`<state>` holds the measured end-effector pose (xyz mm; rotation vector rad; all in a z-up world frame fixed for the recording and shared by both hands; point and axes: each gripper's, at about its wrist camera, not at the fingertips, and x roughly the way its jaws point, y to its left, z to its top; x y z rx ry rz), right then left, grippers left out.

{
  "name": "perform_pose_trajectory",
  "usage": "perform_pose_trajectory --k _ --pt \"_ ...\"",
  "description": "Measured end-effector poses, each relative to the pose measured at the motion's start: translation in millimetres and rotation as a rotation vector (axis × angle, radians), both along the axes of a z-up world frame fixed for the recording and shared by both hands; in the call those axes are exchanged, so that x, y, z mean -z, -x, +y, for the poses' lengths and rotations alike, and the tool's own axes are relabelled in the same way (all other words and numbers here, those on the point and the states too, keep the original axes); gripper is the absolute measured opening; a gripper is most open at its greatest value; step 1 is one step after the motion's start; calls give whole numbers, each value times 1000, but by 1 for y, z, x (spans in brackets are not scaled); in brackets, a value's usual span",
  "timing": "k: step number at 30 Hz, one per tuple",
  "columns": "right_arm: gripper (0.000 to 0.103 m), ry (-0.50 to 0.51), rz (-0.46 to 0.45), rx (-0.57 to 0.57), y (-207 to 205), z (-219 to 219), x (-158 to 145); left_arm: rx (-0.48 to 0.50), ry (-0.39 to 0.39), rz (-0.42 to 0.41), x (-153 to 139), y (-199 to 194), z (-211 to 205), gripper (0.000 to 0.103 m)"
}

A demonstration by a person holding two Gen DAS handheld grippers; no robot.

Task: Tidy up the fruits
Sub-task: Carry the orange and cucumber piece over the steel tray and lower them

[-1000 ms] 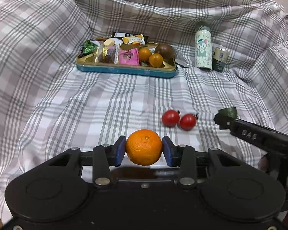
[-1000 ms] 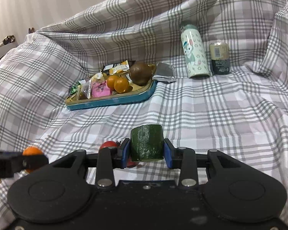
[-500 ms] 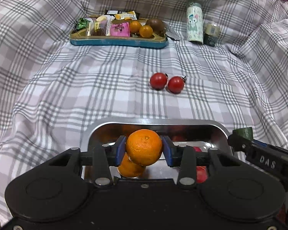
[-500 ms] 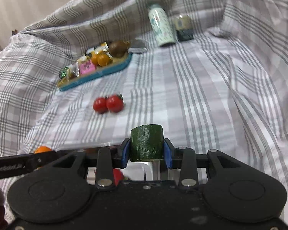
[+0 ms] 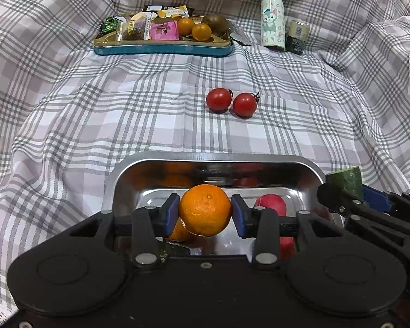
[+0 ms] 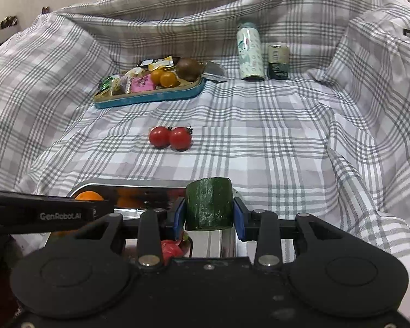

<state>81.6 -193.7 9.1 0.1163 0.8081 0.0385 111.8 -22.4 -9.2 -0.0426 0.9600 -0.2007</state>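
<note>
My left gripper [image 5: 205, 213] is shut on an orange mandarin [image 5: 205, 209] and holds it over a steel tray [image 5: 216, 161]. The tray holds another mandarin [image 5: 177, 232] and a red fruit [image 5: 270, 205]. My right gripper [image 6: 209, 216] is shut on a green cucumber piece [image 6: 209, 203] at the tray's right edge; the piece also shows in the left wrist view [image 5: 344, 181]. Two red tomatoes [image 5: 231, 102] lie side by side on the plaid cloth beyond the tray, also in the right wrist view [image 6: 170, 136].
A blue-rimmed tray [image 5: 164, 47] at the back holds snack packets, two small oranges [image 5: 194, 28] and a brown kiwi [image 5: 214, 24]. A cartoon-printed bottle [image 5: 272, 22] and a small can [image 5: 296, 37] stand to its right. Cloth folds rise on all sides.
Both grippers have pulled back toward me and dropped over the steel tray, which has come into view. Each still holds its fruit.
</note>
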Motion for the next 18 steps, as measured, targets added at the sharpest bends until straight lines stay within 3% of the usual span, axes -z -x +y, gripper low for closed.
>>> perform_pose_trajectory --k 18 --pt "39 -21 29 -10 0 2 5 36 -3 -26 -1 8 -3 49"
